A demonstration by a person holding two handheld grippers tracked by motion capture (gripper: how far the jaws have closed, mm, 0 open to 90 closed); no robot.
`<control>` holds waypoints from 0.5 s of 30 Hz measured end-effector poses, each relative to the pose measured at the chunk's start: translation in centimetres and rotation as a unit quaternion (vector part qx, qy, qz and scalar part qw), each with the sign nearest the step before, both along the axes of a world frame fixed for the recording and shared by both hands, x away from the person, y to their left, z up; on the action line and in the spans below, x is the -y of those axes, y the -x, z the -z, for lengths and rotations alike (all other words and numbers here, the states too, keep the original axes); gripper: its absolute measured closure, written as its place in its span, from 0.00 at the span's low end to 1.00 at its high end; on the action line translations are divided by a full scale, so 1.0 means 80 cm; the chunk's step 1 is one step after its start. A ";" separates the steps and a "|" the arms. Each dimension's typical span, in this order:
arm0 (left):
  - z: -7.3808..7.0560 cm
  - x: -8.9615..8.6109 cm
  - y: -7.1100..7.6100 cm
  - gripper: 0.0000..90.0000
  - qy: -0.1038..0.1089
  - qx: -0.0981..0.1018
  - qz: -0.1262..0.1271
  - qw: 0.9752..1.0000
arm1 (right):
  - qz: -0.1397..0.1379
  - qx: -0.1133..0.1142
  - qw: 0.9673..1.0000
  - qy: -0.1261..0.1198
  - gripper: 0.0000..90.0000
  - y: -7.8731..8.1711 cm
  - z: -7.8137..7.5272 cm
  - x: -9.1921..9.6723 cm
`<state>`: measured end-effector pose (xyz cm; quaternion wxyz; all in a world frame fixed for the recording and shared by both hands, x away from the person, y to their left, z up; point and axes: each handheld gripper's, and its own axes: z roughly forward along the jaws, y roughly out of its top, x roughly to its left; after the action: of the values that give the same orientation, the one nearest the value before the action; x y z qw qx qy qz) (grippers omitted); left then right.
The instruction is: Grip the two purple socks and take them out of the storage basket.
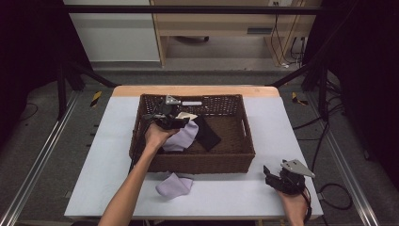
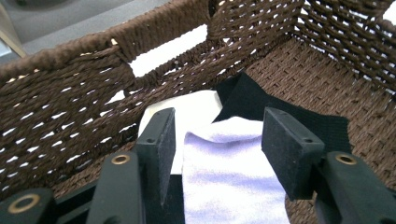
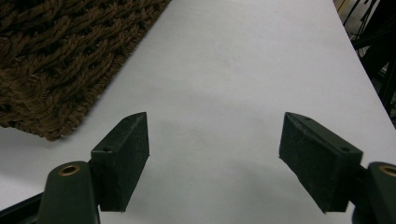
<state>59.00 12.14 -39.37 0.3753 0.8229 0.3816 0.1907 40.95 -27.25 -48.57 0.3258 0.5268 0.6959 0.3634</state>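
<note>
In the basket [image 1: 237, 157], at its far left corner, left claw [image 1: 170, 117] lowered over a small heap of cloths. Seen along the left claw [image 2: 219, 135], jaws apart, a lilac cloth [image 2: 229, 177] lying between them; pads not pressing on it, a gap showing on each side. Under and beyond the lilac cloth, a white cloth [image 2: 196, 105] against the woven wall, and a black cloth [image 2: 252, 98] spread toward the basket's middle. From above, the same lilac cloth [image 1: 181, 136] draped toward the near wall, black cloth [image 1: 207, 132] just right of it, white cloth [image 1: 188, 115] peeking out by the claw. Left hand [image 1: 157, 136] wrapped round the claw's body, forearm crossing the near rim.

On the table [image 1: 268, 117], just outside the near wall of the basket, a second lilac cloth [image 1: 175, 184], crumpled, apart from both claws.

At the table's near right corner, right claw [image 1: 273, 175] held low in the right hand [image 1: 294, 202], well apart from the basket's heap. Along the right claw [image 3: 215, 154], jaws wide apart with only bare table [image 3: 243, 70] between them, a corner of the basket [image 3: 60, 60] at upper left.
</note>
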 end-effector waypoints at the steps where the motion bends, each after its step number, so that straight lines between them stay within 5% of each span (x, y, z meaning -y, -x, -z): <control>1: 0.001 0.001 0.000 0.49 -0.005 0.000 0.002 1.000 | 0.001 -0.001 1.000 0.000 0.27 0.000 0.000 0.000; 15: 0.020 0.012 -0.016 0.51 -0.035 -0.035 -0.007 0.999 | 0.000 -0.002 1.000 0.002 0.27 0.000 0.000 -0.001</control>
<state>60.29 11.18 -40.97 0.3311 0.8392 0.3931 0.1777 40.96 -27.19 -48.58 0.3255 0.5271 0.6971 0.3610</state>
